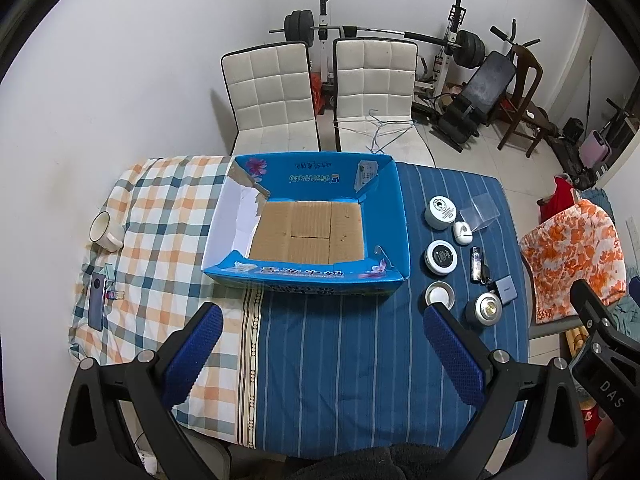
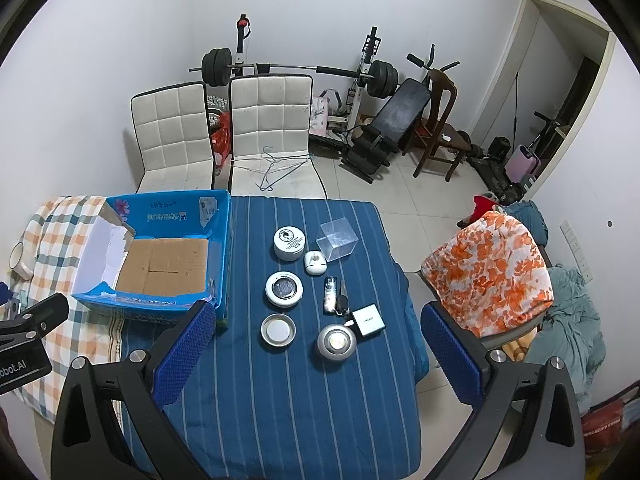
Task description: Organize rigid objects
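Note:
An empty blue cardboard box (image 1: pixel 308 276) (image 2: pixel 152 302) stands open on the table. To its right, on the blue striped cloth, lie a white jar (image 2: pixel 289 243), a black-lidded tin (image 2: pixel 284 289), a shallow metal lid (image 2: pixel 278 330), a round silver lamp (image 2: pixel 337 341), a clear plastic cube (image 2: pixel 337 239), a small white case (image 2: pixel 315 263), a lighter (image 2: pixel 329 295), keys (image 2: pixel 342 304) and a white square charger (image 2: pixel 368 320). My left gripper (image 1: pixel 322 328) hovers open in front of the box. My right gripper (image 2: pixel 318 324) hovers open over the near objects, holding nothing.
A white mug (image 1: pixel 105 231) and a phone (image 1: pixel 97 300) lie on the checked cloth at the left. Two white chairs (image 1: pixel 272 96) stand behind the table. An orange floral cloth (image 2: pixel 490 270) covers a chair at the right. Gym gear lines the far wall.

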